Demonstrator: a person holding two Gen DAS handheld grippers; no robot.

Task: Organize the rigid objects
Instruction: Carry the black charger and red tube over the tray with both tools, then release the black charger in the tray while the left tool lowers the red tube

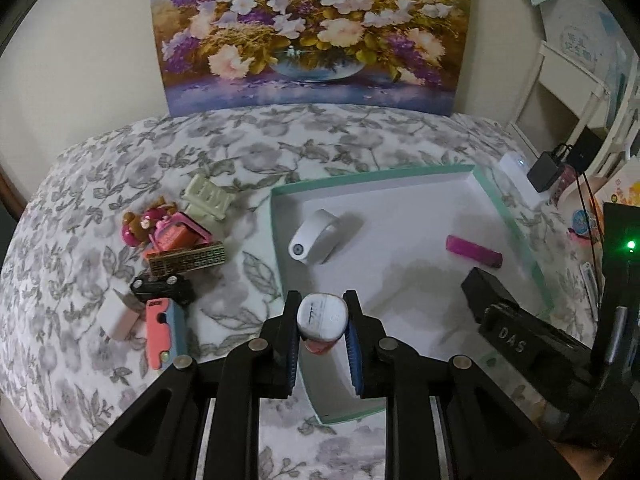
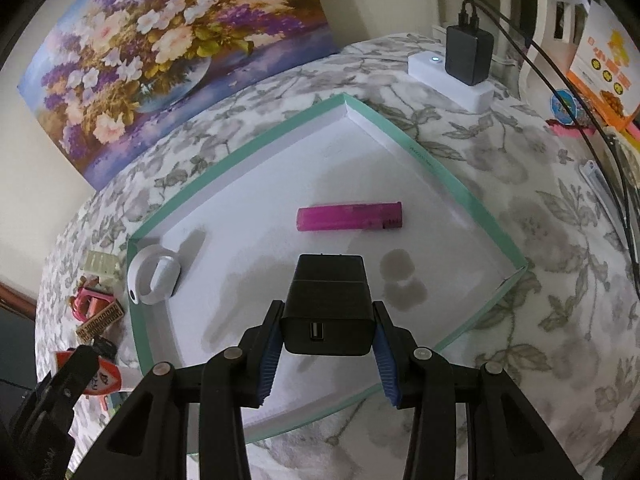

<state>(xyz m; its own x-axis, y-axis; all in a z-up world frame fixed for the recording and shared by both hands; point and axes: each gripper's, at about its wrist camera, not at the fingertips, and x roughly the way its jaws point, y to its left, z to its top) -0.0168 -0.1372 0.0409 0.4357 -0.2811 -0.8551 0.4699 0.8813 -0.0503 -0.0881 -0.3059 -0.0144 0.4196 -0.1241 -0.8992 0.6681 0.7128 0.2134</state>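
Observation:
A shallow white tray with a teal rim [image 1: 516,224] [image 2: 452,176] lies on the floral cloth. In it lie a pink lighter [image 1: 474,251] [image 2: 350,217] and a white ring-shaped gadget [image 1: 316,236] [image 2: 154,274]. My left gripper [image 1: 322,316] is shut on a small white-capped pink container [image 1: 322,318] above the tray's near left edge. My right gripper [image 2: 328,330] is shut on a black USB charger [image 2: 328,306] held over the tray's near part; it shows in the left wrist view [image 1: 486,286] too.
Left of the tray is a pile: cream toy bench [image 1: 208,196], bear toy [image 1: 146,226], gold block [image 1: 186,260], black toy car [image 1: 162,286], white adapter [image 1: 118,316], pink case [image 1: 158,332]. A white power strip with black plug [image 2: 468,60] sits far right, with cables. A flower painting [image 1: 312,32] leans behind.

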